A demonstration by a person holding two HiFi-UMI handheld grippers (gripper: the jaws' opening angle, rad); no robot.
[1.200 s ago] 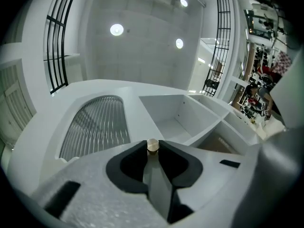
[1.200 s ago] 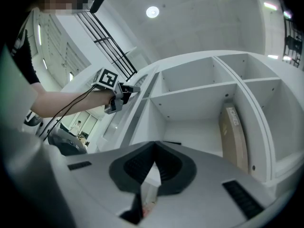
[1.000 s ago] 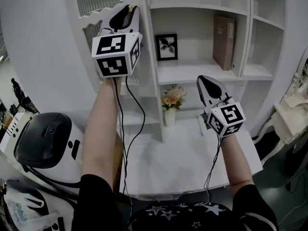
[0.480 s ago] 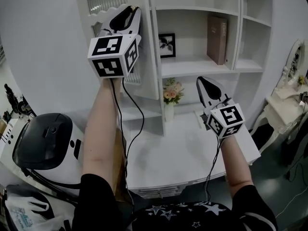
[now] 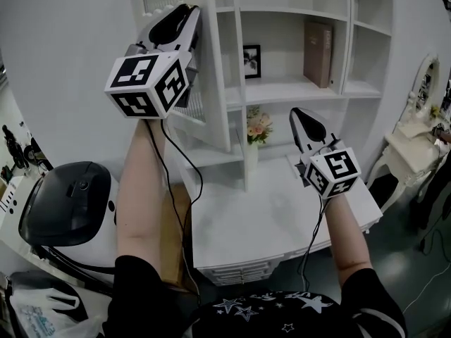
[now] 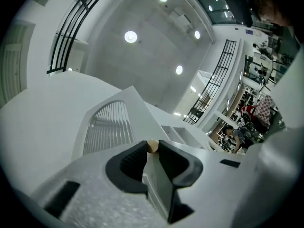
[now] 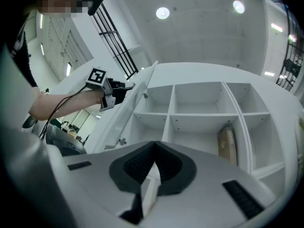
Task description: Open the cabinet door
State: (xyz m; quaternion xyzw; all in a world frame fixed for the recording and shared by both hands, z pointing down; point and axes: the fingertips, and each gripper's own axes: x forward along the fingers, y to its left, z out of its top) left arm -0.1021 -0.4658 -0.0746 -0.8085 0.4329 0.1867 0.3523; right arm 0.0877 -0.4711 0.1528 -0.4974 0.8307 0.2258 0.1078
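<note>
At white slatted-panel cabinet door, left gripper jaws pinch its small round tan knob.
Door likely light, rigid; knob possibly slippery, so grip squarely. Right gripper jaws closed, empty.

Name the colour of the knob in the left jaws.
Light tan knob, best in the left gripper view.

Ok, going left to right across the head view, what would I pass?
Black-and-white machine → left tool → framed picture → brown book → white side table. The cabinet door, flowers and right tool overlap these, so they are left out.
</note>
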